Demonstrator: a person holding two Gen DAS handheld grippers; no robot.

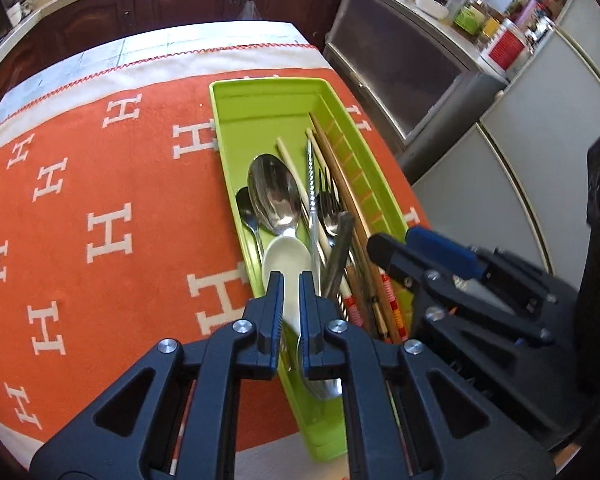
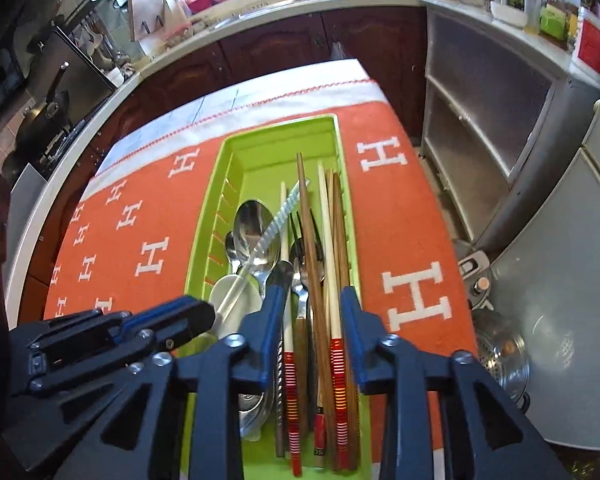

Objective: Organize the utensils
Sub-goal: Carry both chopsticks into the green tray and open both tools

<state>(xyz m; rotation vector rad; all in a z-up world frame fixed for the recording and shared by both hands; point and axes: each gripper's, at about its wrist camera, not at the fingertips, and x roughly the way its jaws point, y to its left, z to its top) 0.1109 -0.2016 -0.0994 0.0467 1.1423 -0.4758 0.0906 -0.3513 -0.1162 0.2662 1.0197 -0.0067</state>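
Observation:
A lime-green utensil tray [image 1: 260, 82] [image 2: 280, 128] lies lengthwise on the orange cloth. It holds a large metal spoon [image 1: 274, 196] [image 2: 252, 236], a small spoon [image 1: 245, 204], forks [image 1: 328, 208], a spiral brush and several chopsticks [image 2: 326, 264] with red-striped ends. My left gripper [image 1: 291, 304] [image 2: 204, 314] is low over the tray's near left part. It is shut on the handle of a white ceramic spoon [image 1: 288, 256] [image 2: 236, 300], whose bowl rests on the metal spoons. My right gripper [image 2: 313, 312] [image 1: 396, 242] stands open just above the chopsticks, touching none.
The orange cloth [image 1: 100, 200] with white H marks covers the table, whose right edge [image 2: 452, 280] runs close beside the tray. Dark cabinets and a cluttered counter stand beyond. A metal steamer pot [image 2: 512, 360] sits on the floor at the right.

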